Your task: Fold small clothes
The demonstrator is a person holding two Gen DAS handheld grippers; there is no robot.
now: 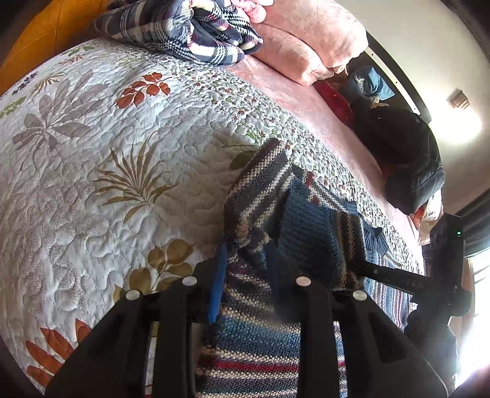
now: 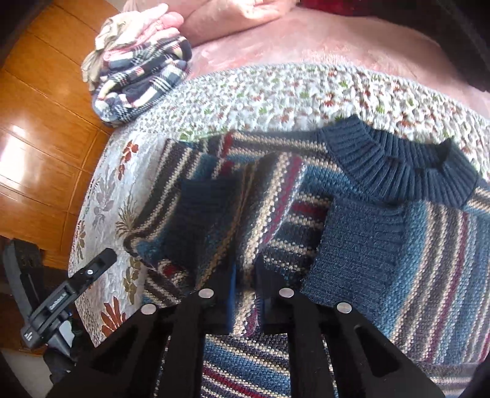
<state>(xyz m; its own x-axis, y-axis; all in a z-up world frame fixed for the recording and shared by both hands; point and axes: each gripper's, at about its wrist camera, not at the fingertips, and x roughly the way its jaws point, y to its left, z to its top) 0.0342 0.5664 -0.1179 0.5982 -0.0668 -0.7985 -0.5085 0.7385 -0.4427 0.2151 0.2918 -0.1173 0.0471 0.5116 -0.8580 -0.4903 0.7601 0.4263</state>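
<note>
On a bed spread with a white quilted coverlet printed with rust and olive leaves [image 1: 101, 153], I work a small knitted sweater in blue, cream and maroon stripes [image 2: 413, 260], which lies flat near the coverlet's edge with its ribbed dark-blue collar [image 2: 395, 159] toward the pillows. My left gripper [image 1: 245, 260] is pinching a raised fold of the striped knit — the cloth is bunched between its blue-padded fingers [image 1: 219, 281] and lifted off the bed. My right gripper [image 2: 245, 294] sits low over the sweater's middle with striped cloth showing in the narrow gap between its fingers; whether it truly grips that cloth I cannot tell. Both sleeves appear already turned in across the chest, their dark ribbed cuffs [image 2: 364, 223] lying side by side. The risk from here, as I judge it: the thick, loose knit could slip from the left pinch mid-fold, or drag a tucked sleeve out of place — undoing the neat line. A pull too far toward the wooden floor [image 2: 43, 128] could also slide the sweater off the bed's edge. A folded plaid blanket [image 1: 190, 27] rests well apart, near pink pillows [image 1: 306, 46].
</note>
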